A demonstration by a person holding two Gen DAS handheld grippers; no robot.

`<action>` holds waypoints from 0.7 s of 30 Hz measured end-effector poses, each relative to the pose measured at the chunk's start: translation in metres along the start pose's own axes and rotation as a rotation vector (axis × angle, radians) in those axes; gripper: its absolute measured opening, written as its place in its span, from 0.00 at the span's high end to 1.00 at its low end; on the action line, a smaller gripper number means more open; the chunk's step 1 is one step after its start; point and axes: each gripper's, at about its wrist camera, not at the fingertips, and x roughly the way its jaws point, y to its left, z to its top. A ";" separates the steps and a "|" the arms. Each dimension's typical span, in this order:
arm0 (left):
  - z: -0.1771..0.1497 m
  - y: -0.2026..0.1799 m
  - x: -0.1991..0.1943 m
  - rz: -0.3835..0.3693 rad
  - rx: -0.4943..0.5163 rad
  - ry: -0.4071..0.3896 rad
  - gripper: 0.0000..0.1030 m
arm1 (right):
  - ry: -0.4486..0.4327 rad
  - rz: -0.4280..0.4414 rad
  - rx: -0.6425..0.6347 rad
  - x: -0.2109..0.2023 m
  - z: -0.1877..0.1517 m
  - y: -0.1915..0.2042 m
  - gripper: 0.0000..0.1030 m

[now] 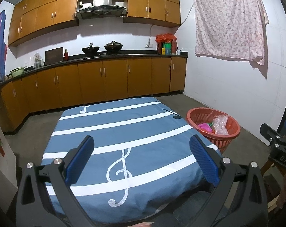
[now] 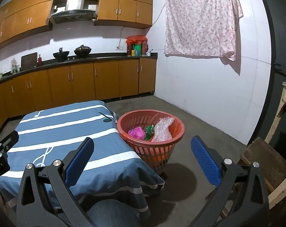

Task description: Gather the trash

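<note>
Left gripper (image 1: 142,159) wide apart, empty, right gripper (image 2: 142,160) likewise, basket (image 2: 132,117) base hidden

The red basket (image 2: 152,132) hides the lower parts of the pink wrapper (image 2: 136,132), green wrapper (image 2: 149,130) and bubble wrap (image 2: 162,130) behind its rim. The cloth-covered surface (image 2: 67,132) runs off the frame's left edge. Countertop labels are too small to read.
</note>
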 end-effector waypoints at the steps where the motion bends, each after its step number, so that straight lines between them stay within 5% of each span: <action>1: 0.001 -0.002 0.000 -0.001 0.002 0.001 0.04 | 0.002 -0.001 0.001 0.000 0.000 0.000 0.02; 21: 0.001 -0.007 0.001 -0.006 -0.001 0.013 0.04 | 0.017 -0.001 0.008 0.000 -0.002 -0.001 0.02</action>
